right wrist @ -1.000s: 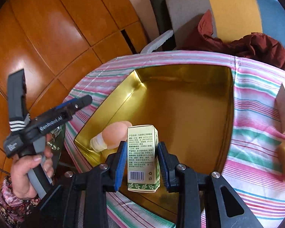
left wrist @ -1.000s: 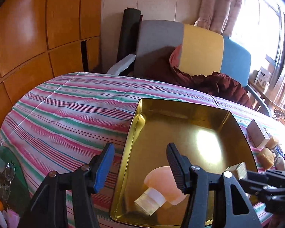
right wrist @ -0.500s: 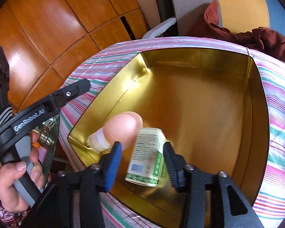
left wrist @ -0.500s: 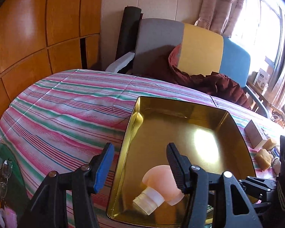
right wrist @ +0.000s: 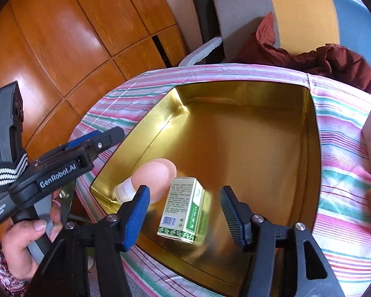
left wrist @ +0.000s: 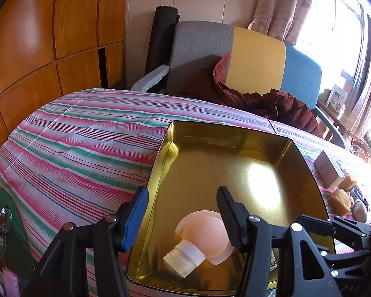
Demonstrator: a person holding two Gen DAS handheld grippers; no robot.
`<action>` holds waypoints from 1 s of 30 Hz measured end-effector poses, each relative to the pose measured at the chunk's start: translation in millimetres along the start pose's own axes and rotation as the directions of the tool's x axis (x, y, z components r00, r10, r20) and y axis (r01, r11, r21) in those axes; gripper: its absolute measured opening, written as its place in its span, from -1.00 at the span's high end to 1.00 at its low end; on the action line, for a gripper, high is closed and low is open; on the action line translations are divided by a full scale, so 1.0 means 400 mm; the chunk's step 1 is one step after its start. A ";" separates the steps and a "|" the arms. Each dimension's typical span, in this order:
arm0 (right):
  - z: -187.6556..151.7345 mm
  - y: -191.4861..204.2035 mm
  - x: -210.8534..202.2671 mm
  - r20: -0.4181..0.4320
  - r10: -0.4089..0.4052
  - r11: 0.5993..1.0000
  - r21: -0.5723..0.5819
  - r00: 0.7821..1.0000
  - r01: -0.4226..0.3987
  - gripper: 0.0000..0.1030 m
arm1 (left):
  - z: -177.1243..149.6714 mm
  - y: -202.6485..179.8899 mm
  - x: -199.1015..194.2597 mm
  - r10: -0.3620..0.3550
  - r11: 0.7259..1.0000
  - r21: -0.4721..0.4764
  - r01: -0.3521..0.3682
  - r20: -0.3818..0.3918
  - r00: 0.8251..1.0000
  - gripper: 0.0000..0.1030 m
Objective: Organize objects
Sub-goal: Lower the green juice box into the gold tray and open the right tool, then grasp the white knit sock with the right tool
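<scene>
Green carton (right wrist: 183, 209) in gold tray (right wrist: 235, 94), between parted right tongs (right wrist: 184, 210)

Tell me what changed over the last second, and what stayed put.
The right gripper opened and let go of the green box, which it held upright a second ago; the box now lies inside the gold tray beside the peach bottle. The left gripper stayed open, holding nothing; bottle and tray did not move.
</scene>
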State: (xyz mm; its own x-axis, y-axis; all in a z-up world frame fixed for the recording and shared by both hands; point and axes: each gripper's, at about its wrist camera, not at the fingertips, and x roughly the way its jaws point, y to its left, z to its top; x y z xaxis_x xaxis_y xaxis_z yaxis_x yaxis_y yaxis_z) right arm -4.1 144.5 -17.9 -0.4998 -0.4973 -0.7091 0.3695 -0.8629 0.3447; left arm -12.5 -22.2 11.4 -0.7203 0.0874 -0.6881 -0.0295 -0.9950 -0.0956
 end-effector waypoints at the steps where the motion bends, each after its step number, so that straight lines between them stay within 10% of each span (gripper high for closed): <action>1: 0.002 -0.003 -0.006 0.006 -0.004 1.000 0.005 1.000 0.004 -0.17 | -0.001 -0.003 0.000 -0.010 1.000 0.001 0.010 -0.001 1.000 -0.13; 18: -0.004 -0.188 -0.217 0.097 -0.198 0.974 0.128 0.975 0.185 -0.23 | -0.030 -0.126 -0.013 -0.154 0.981 0.111 0.157 -0.040 0.987 -0.13; 30: -0.104 -0.506 -0.405 0.023 -0.438 0.849 0.338 0.899 0.405 -0.33 | -0.077 -0.316 -0.066 -0.307 0.911 0.262 0.320 -0.090 0.948 -0.13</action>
State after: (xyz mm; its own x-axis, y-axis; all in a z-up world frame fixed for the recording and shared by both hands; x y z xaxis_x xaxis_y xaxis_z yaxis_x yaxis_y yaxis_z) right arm 34.9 403.4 1.8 -0.6290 -0.0711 -0.7742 -0.1534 -0.9649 0.2132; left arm 31.4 102.7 19.5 -0.6110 0.3922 -0.6876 -0.4387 -0.8908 -0.1182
